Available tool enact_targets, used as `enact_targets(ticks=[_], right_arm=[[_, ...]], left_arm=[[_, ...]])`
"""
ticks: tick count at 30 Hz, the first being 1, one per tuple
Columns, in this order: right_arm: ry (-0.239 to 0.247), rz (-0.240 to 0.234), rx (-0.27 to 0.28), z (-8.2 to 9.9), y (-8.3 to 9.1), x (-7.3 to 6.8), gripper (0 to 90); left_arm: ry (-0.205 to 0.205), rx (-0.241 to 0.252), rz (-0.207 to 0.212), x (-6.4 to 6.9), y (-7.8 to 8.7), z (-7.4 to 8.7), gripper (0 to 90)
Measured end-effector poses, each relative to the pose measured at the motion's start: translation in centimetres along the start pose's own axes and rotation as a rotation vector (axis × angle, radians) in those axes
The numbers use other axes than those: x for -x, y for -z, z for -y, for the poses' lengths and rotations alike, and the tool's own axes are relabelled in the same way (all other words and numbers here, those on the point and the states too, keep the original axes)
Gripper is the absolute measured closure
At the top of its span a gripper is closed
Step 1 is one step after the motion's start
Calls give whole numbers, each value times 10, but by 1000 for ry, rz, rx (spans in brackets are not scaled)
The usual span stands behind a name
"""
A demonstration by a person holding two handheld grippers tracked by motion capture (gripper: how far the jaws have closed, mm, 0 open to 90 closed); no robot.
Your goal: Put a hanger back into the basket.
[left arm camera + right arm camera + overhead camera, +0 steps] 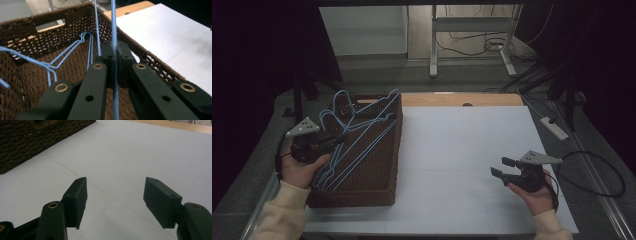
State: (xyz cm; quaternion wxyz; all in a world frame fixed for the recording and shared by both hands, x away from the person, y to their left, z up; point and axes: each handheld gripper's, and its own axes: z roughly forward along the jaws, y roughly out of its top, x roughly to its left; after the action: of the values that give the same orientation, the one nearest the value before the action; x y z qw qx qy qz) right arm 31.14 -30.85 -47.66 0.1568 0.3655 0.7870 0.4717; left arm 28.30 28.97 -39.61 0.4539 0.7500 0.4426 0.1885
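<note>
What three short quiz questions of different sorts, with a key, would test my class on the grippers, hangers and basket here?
1. True or false: the left gripper is shut on a blue hanger wire.
2. Where do the blue hangers lie? A) on the white table top B) in the brown woven basket C) on the floor
3. Fill in: the right gripper hovers over the white table top with its jaws ____.

Key: 1 true. 2 B, in the brown woven basket. 3 open, with nothing between them.
</note>
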Motion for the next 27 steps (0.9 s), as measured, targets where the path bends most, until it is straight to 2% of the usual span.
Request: enact_targets(ticks=[7,17,24,27], right_arm=[[2,0,-4,0,-1,0,363],[1,2,-5,0,-1,0,363],[2,3,-4,0,-1,0,361],[2,3,-4,0,-1,0,361]], left_arm=[[12,-35,15,-5,-5,8,868],[24,-117,28,-9,-22,16,867],[64,-186,31,-17,-39,26,867],[89,-208,14,-21,-44,30,867]])
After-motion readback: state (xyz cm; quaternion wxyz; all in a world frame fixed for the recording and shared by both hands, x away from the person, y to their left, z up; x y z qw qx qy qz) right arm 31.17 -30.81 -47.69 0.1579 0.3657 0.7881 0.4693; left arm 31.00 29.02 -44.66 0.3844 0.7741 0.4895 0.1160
